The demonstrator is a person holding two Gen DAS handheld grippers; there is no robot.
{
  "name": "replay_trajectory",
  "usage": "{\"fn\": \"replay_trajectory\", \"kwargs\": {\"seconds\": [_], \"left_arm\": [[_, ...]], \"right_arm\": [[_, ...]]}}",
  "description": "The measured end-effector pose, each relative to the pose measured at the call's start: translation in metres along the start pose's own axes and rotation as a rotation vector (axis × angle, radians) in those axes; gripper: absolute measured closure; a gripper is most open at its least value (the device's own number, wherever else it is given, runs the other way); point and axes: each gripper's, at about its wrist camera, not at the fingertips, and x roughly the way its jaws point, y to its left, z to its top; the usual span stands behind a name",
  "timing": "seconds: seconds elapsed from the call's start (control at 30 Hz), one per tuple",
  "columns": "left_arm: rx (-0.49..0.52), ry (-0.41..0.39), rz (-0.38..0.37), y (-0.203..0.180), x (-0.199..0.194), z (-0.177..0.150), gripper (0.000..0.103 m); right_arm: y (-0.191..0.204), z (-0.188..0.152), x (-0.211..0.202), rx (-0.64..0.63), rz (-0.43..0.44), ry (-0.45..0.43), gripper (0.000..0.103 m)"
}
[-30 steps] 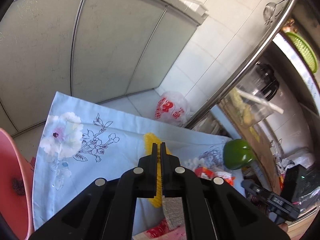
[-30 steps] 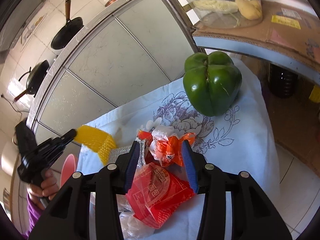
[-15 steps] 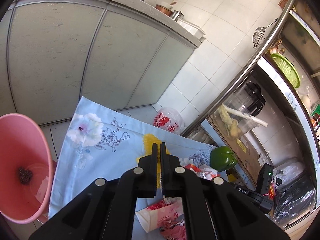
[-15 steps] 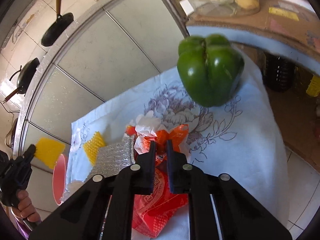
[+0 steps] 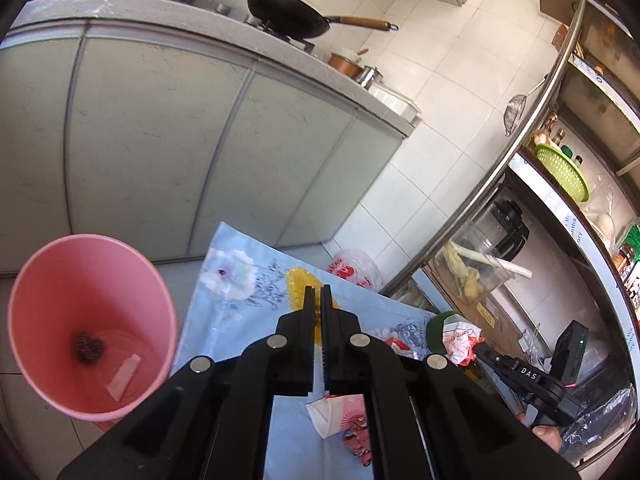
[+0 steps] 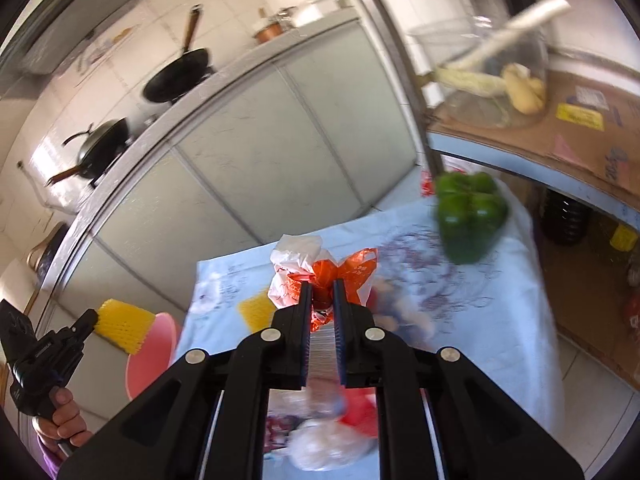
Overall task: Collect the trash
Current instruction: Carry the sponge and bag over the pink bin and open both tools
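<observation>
My left gripper (image 5: 317,300) is shut on a yellow foam net; the right wrist view shows the net (image 6: 124,324) held at its tip beside the pink bin (image 6: 154,356). The pink bin (image 5: 86,332) stands left of the gripper with scraps at its bottom. My right gripper (image 6: 322,294) is shut on an orange and white wrapper (image 6: 320,276), lifted above the floral cloth (image 6: 460,308); it also shows in the left wrist view (image 5: 460,338). A second yellow net (image 5: 300,284) and more wrappers (image 5: 348,420) lie on the cloth.
A green bell pepper (image 6: 468,216) sits on the cloth at the far right. Grey kitchen cabinets (image 5: 160,152) stand behind, with woks (image 5: 288,12) on the counter. A steel rack (image 5: 520,208) with a blender and a basket is on the right.
My left gripper has lifted the yellow net up and moved toward the pink bin. My right gripper has shut on the orange wrapper and raised it off the cloth.
</observation>
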Motion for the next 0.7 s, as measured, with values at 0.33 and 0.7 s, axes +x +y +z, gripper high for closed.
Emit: {"fn": "replay_trajectory", "kwargs": {"seconds": [0.33, 0.7], "left_arm": [[-0.037, -0.098, 0.152, 0.056, -0.066, -0.006, 0.101], [-0.112, -0.121, 0.331, 0.129, -0.098, -0.017, 0.101]], "right_arm": [[0.116, -0.028, 0.034, -0.209, 0.135, 0.096, 0.092], [0.248, -0.078, 0.091, -0.462, 0.267, 0.233, 0.092]]}}
